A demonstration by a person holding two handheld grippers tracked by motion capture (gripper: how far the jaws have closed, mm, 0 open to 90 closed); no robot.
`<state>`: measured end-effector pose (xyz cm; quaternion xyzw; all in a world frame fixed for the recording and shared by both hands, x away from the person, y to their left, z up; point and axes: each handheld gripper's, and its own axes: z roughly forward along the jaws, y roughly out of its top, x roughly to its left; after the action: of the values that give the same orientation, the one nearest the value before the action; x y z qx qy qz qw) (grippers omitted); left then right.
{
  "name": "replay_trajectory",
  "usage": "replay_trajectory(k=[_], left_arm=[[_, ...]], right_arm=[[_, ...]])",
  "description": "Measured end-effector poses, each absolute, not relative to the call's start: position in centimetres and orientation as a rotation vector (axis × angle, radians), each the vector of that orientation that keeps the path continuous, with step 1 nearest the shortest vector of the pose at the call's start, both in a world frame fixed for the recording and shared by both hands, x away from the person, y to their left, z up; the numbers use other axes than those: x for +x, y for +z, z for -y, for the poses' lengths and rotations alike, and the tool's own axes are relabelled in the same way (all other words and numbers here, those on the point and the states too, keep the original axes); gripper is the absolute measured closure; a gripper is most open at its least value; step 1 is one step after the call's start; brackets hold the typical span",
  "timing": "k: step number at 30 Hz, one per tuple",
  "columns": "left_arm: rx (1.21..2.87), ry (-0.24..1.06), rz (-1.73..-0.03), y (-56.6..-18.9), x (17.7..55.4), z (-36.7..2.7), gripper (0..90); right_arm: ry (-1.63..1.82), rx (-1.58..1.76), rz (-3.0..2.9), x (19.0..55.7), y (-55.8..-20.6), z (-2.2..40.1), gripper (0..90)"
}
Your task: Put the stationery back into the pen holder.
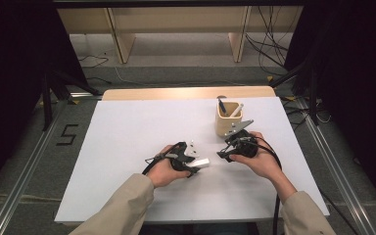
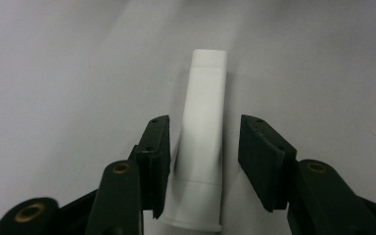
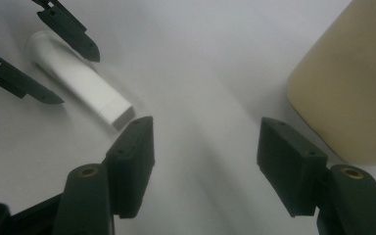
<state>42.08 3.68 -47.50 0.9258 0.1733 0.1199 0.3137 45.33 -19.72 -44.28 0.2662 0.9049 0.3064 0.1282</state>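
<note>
Lying flat on the white worktop (image 1: pixel 127 147) toward its near edge, a short white plastic tube with a squared end (image 2: pixel 201 142) sits between the pads of the left tongs (image 2: pixel 203 164). One pad is at its side and the other stands a little apart, so the tube is not clamped. The right tongs (image 3: pixel 203 164) stand wide and empty, near the beige wooden pen cup (image 1: pixel 227 122), the tube just beside them.
</note>
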Motion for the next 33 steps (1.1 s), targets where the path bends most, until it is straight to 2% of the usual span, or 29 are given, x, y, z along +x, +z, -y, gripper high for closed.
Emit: replay_trajectory(k=[23,33], left_arm=[[2.475,0.282,-0.457,-47.57,42.79,-3.19,65.6],[2.493,0.291,-0.439,-47.57,42.79,-3.11,66.7]], right_arm=[[0.885,0.783,-2.638,45.34,-44.41,19.71,38.6],[0.885,0.783,-2.641,45.36,-44.45,19.74,38.4]])
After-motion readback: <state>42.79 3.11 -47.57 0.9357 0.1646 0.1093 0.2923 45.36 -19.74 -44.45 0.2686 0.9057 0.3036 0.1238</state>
